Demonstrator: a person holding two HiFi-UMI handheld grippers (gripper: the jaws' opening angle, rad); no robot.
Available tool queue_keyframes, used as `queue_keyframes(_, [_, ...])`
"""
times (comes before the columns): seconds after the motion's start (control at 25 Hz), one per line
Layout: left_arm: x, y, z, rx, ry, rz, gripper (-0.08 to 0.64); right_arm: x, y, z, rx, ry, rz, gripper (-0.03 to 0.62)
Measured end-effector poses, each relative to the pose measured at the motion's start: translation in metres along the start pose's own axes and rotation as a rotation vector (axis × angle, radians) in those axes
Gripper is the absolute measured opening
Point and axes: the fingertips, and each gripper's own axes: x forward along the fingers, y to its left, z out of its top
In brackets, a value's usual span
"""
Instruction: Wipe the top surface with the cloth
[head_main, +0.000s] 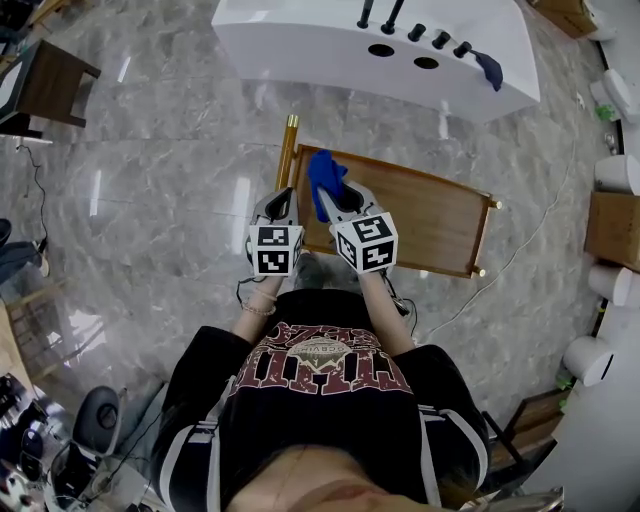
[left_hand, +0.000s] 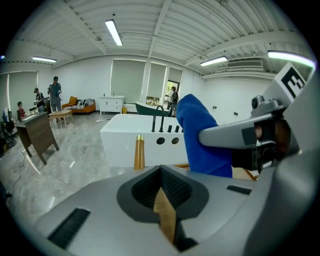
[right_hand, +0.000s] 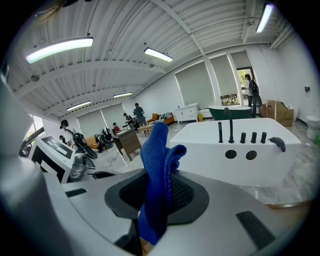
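Note:
A wooden table top (head_main: 430, 222) with gold legs (head_main: 288, 150) lies in front of me in the head view. My right gripper (head_main: 335, 195) is shut on a blue cloth (head_main: 323, 180), which stands up out of its jaws above the table's left end. In the right gripper view the cloth (right_hand: 157, 165) sticks up folded between the jaws of that gripper (right_hand: 155, 200). My left gripper (head_main: 283, 196) hovers just left of it, shut and holding nothing. The left gripper view shows its jaws (left_hand: 161, 172) closed, with the cloth (left_hand: 200, 135) to the right.
A white tub-like unit (head_main: 380, 45) with black taps stands beyond the table, a dark cloth (head_main: 490, 68) on its right end. A dark desk (head_main: 50, 80) is far left. Boxes and white rolls (head_main: 612, 225) line the right side. A cable (head_main: 520, 255) runs across the marble floor.

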Motion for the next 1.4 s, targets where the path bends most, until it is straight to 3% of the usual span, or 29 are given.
queue_keyframes(0.64, [0.029,0.014,-0.035,-0.041,0.118,-0.012,0.048,0.056,-0.015,-0.042,0.059,0.14,-0.046,0.095])
queue_keyframes(0.92, [0.036,0.006,-0.037,-0.03,0.125,-0.059,0.048,0.072,-0.024,-0.057,0.046,0.183,-0.077,0.095])
queue_keyframes(1.4, [0.036,0.003,-0.032,0.012,0.101,-0.056,0.048,0.098,-0.044,-0.075,0.09,0.216,-0.092,0.095])
